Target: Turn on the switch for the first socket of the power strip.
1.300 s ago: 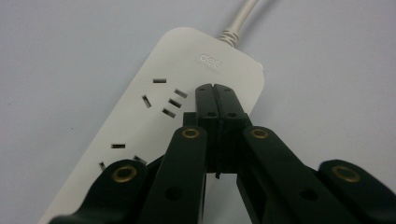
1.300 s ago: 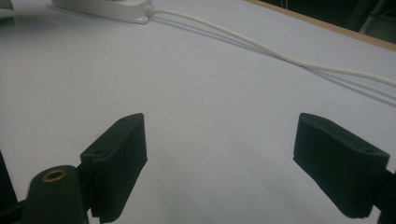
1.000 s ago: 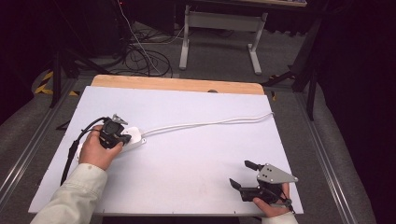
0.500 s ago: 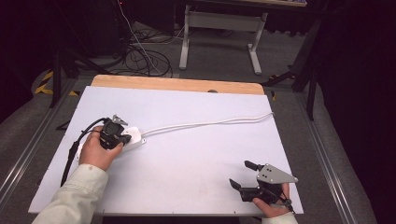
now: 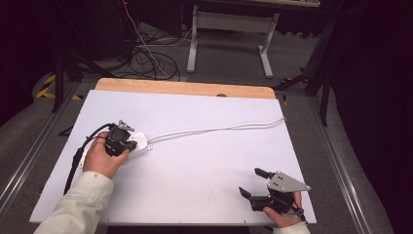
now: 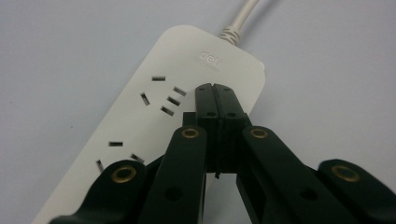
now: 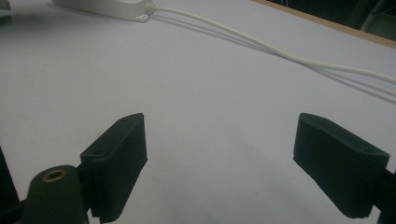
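Observation:
A white power strip (image 5: 140, 143) lies on the left part of the white table (image 5: 195, 165). Its white cord (image 5: 219, 128) runs right toward the far right edge. My left gripper (image 5: 129, 144) is shut, its joined tips just over the strip's top face (image 6: 154, 107) beside a socket, near the cord end; nothing sits between the jaws (image 6: 215, 91). My right gripper (image 5: 248, 181) rests open near the front right corner, jaws wide apart and empty. In the right gripper view (image 7: 222, 128) the strip (image 7: 102, 7) and cord (image 7: 280, 49) lie far ahead.
A wooden strip (image 5: 185, 88) edges the table's far side. The left gripper's black cable (image 5: 75, 156) trails off the left side. Beyond the table, loose cables (image 5: 151, 53) and a desk frame (image 5: 229, 29) stand on the floor.

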